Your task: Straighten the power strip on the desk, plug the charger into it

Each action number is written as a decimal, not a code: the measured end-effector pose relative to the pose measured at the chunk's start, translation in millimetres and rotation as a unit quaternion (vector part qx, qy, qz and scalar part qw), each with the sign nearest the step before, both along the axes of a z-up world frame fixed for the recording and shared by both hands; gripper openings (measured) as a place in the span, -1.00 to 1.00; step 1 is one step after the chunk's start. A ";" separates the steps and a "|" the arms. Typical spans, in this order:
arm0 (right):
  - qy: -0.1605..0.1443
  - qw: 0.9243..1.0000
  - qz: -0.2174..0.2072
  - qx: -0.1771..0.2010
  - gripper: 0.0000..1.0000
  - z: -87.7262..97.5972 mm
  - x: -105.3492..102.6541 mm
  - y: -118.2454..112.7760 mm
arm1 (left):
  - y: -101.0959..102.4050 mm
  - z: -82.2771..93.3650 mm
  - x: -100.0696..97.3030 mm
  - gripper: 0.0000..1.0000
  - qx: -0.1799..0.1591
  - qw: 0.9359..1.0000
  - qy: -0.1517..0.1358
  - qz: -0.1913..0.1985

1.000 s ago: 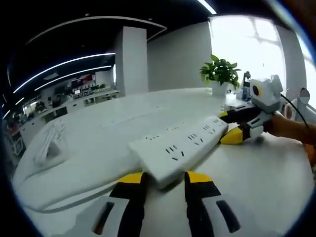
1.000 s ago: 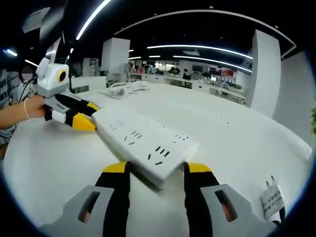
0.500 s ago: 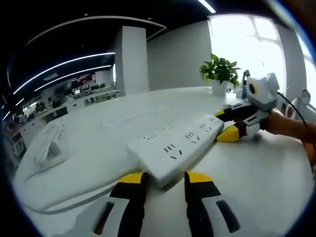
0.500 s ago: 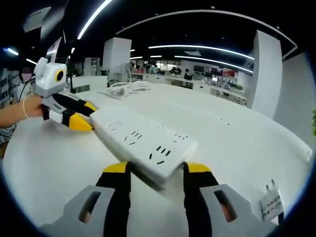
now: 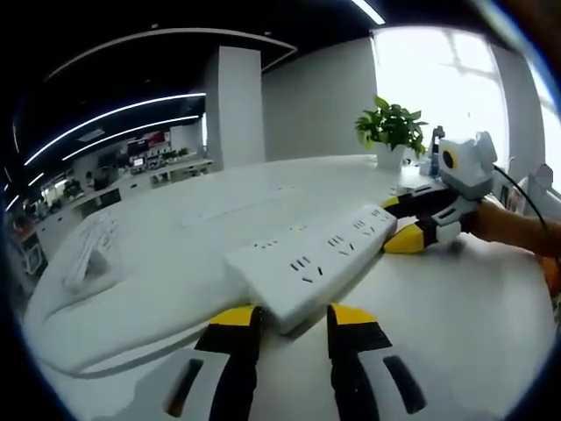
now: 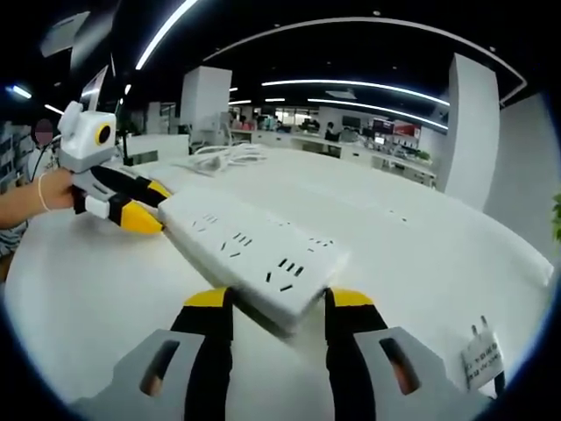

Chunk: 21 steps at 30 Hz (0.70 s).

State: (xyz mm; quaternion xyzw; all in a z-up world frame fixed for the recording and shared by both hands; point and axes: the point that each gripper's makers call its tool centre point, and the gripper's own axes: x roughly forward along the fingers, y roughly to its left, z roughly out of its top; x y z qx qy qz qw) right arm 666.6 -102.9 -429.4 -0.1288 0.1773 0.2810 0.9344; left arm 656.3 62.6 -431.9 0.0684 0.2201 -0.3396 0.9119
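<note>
Two grippers hold one power strip (image 5: 313, 260), one at each end, and very little separates this moment from the second before it. Starting at the left, in the left gripper view the left gripper (image 5: 292, 323) has its yellow-tipped jaws drawn in narrow against the near end of the strip, which slants away up to the right across the white desk (image 5: 158, 281). At the far end the right gripper (image 5: 405, 235) closes on the strip's other end, with a hand behind it. Over the last second that far end has drifted slightly up and leftward in this view, while the near end has stayed between the jaws. In the right gripper view the left gripper (image 6: 140, 215), at the far left, grips the far end; the strip runs down to the right gripper's own narrow jaws. The charger (image 6: 479, 358) lies on the desk at the lower right, well apart from the strip, prongs pointing up in the view. A coiled white cable (image 6: 221, 156) rests further back. By my reading, the small swing means the straightening is nearly settled but the strip is not yet released, and the charger is untouched, so plugging in remains entirely ahead.
</note>
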 end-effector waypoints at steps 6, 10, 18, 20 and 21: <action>0.000 1.000 -0.001 0.000 -0.19 -0.2 -3.7 0.7 | 0.7 -0.3 -4.1 -0.40 0.001 1.000 -0.002 0.001; 0.001 1.000 0.001 0.003 -0.19 0.0 -8.4 0.8 | 1.4 -0.1 -9.7 -0.40 -0.002 1.000 0.000 -0.001; 0.002 1.000 0.003 0.009 -0.19 0.5 -22.2 2.4 | 2.9 -0.5 -22.1 -0.40 -0.002 1.000 -0.001 -0.004; 0.002 1.000 0.003 0.009 -0.19 0.3 -26.1 2.6 | 3.2 -0.8 -25.7 -0.40 -0.003 1.000 -0.002 -0.005; 0.002 1.000 0.003 0.009 -0.19 0.3 -28.3 2.8 | 3.3 -0.7 -28.0 -0.39 -0.004 1.000 -0.002 -0.005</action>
